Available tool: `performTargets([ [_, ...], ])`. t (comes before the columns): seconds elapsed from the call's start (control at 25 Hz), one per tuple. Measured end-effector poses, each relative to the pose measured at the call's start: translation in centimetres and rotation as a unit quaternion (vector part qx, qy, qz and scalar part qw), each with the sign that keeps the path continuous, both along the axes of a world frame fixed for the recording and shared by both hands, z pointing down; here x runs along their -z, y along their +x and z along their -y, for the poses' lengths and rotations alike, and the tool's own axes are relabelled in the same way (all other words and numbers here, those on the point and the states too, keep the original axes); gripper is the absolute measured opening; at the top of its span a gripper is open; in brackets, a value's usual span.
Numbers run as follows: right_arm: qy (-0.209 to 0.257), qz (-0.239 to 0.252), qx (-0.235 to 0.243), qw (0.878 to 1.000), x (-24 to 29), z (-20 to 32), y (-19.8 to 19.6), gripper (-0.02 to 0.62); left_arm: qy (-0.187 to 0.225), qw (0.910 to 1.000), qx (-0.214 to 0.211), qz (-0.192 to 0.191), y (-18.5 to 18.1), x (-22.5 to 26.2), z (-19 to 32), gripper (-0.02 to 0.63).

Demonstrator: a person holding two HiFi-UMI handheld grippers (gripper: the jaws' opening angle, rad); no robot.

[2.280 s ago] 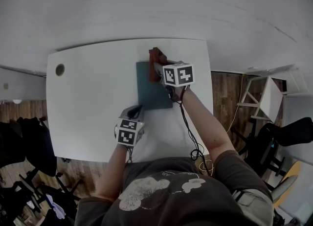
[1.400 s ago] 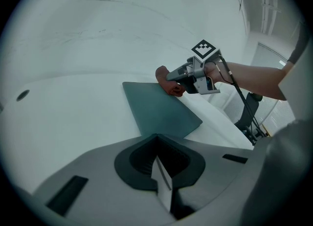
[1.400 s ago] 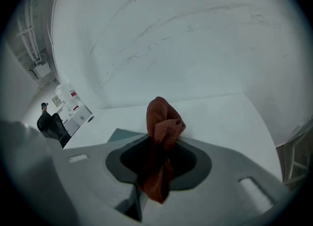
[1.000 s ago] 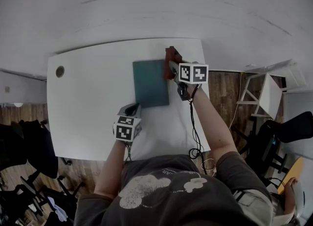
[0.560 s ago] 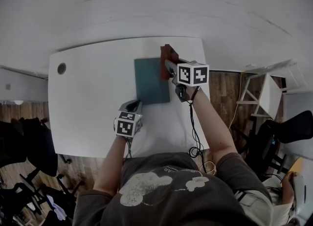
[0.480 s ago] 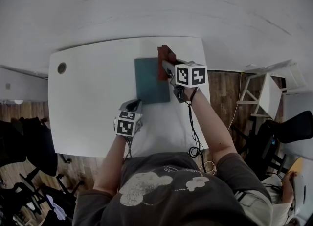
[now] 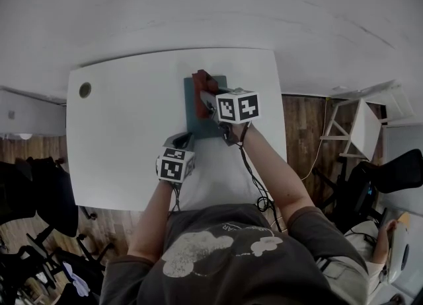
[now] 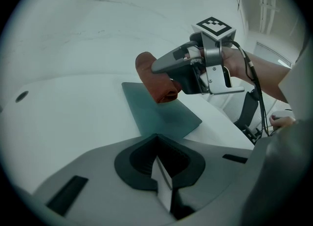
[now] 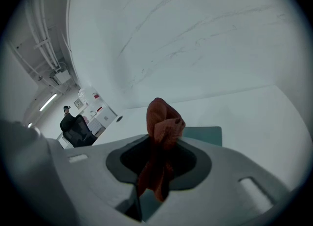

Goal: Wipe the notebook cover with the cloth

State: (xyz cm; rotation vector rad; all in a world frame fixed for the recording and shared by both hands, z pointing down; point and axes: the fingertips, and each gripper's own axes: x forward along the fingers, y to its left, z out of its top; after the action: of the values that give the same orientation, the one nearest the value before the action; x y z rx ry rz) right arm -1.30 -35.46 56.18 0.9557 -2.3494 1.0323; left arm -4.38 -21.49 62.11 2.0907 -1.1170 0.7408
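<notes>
Rust-red cloth (image 7: 199,84) is clamped in the right tongs (image 7: 205,96), its bunched end on the far part of the teal notebook (image 7: 198,124). The notebook lies flat on the white desk (image 7: 119,145). The left tongs (image 7: 182,141) are closed and empty, near the notebook's near corner.

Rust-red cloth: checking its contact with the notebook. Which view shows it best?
Left gripper view: the rust-red cloth shows side-on, lower end at the teal notebook cover. Head view shows a sliver beside the right gripper; right gripper view shows it bunched, hiding the contact.
</notes>
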Motion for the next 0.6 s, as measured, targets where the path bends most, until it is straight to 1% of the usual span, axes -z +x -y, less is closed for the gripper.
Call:
performTargets([
  [0.24, -0.009, -0.002, 0.016, 1.000, -0.7, -1.2, -2.4, 0.109, 0.000, 1.0000, 0.004, 0.002, -0.3, 0.0, -0.1, 0.002],
  [0.6, -0.021, -0.019, 0.037, 0.999, -2.6, -2.4, -4.2, 0.109, 0.001, 1.0000, 0.007, -0.001, -0.4, -0.1, -0.2, 0.002],
])
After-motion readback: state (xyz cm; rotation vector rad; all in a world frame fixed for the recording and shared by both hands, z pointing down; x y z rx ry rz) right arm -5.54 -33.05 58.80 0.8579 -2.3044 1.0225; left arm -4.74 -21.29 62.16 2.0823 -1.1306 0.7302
